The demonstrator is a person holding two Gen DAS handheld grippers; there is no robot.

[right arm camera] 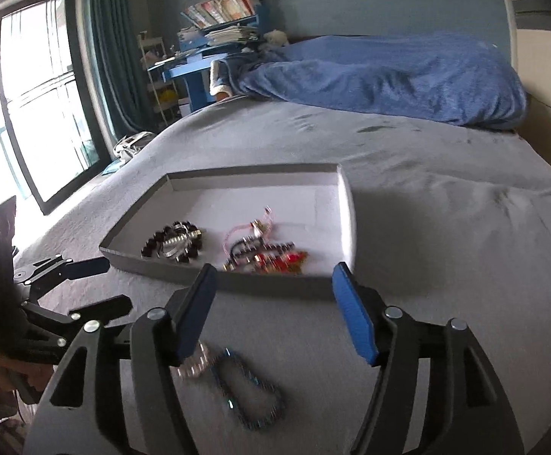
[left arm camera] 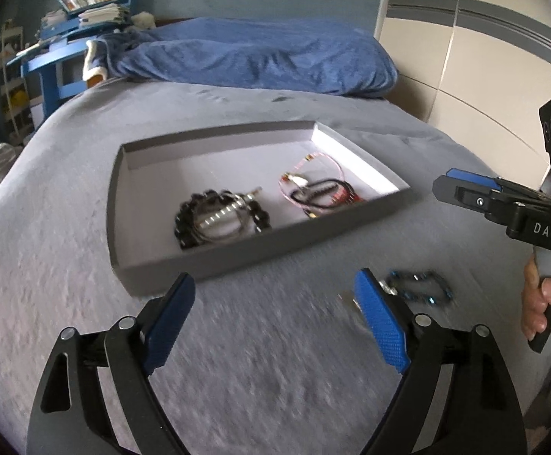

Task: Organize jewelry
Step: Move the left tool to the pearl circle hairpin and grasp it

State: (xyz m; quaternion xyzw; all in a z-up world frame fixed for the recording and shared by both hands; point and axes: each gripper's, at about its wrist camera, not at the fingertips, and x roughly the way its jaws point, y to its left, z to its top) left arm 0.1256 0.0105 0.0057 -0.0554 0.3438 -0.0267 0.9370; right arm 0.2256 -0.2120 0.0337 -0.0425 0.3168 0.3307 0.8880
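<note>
A shallow grey tray (left arm camera: 237, 261) (right arm camera: 260, 288) lies on the bed. Inside it are a black beaded bracelet with silver pieces (left arm camera: 220, 218) (right arm camera: 175, 244) and a tangle of pink, red and black jewelry (left arm camera: 319, 191) (right arm camera: 266, 254). A dark blue chain bracelet (left arm camera: 421, 288) (right arm camera: 251, 394) lies on the bedcover in front of the tray, with a small silver piece (right arm camera: 195, 366) beside it. My left gripper (left arm camera: 275, 318) is open and empty, just left of the blue bracelet. My right gripper (right arm camera: 271, 311) is open and empty above the blue bracelet; it also shows in the left wrist view (left arm camera: 461, 185).
The grey bedcover (right arm camera: 446, 227) spreads all around the tray. A blue blanket (left arm camera: 260, 53) (right arm camera: 389, 76) is heaped at the far end. A blue shelf with books (left arm camera: 85, 11) stands at the back left. A window (right arm camera: 36, 94) is at the left, a wardrobe (left arm camera: 465, 57) at the right.
</note>
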